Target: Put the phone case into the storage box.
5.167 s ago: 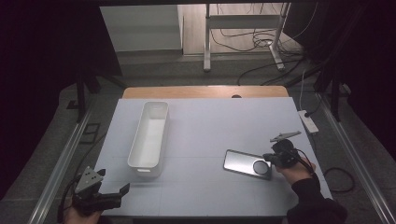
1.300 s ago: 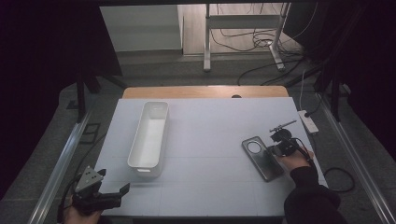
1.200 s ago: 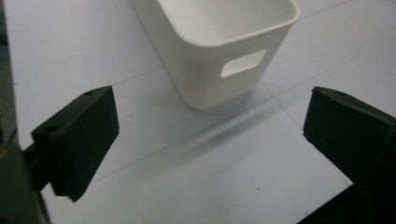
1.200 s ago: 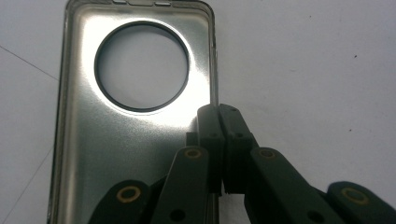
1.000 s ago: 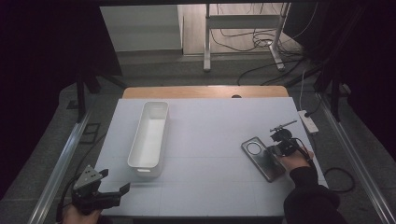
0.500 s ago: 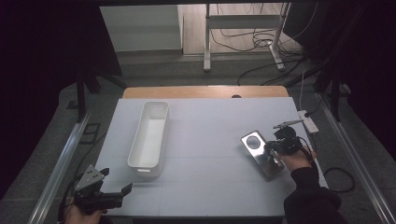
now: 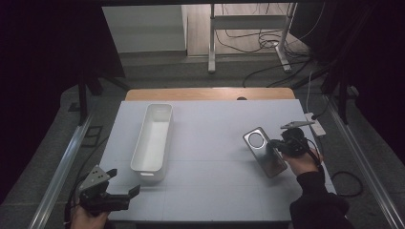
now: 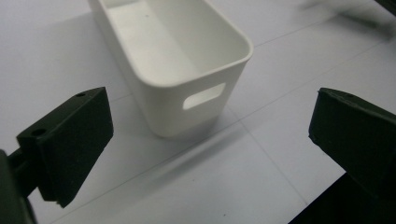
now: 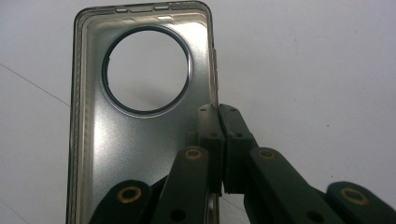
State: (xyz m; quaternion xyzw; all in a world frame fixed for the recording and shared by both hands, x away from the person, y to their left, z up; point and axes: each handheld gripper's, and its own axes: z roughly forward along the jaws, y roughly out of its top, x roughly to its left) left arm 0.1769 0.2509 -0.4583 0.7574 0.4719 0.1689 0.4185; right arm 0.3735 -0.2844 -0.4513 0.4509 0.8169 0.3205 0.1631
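Right claw pinches phone case edge.

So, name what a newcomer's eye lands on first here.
The right tongs stand out, shut on the side wall of a clear phone case with a big round camera hole, at the table's right. Then comes the long white bin left of centre, with the open left tongs nearest its near end.

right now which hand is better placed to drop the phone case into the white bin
Right. The right gripper is already shut on the side wall of the clear phone case with the round cutout. The left gripper sits open near the long white plastic bin, holding nothing.
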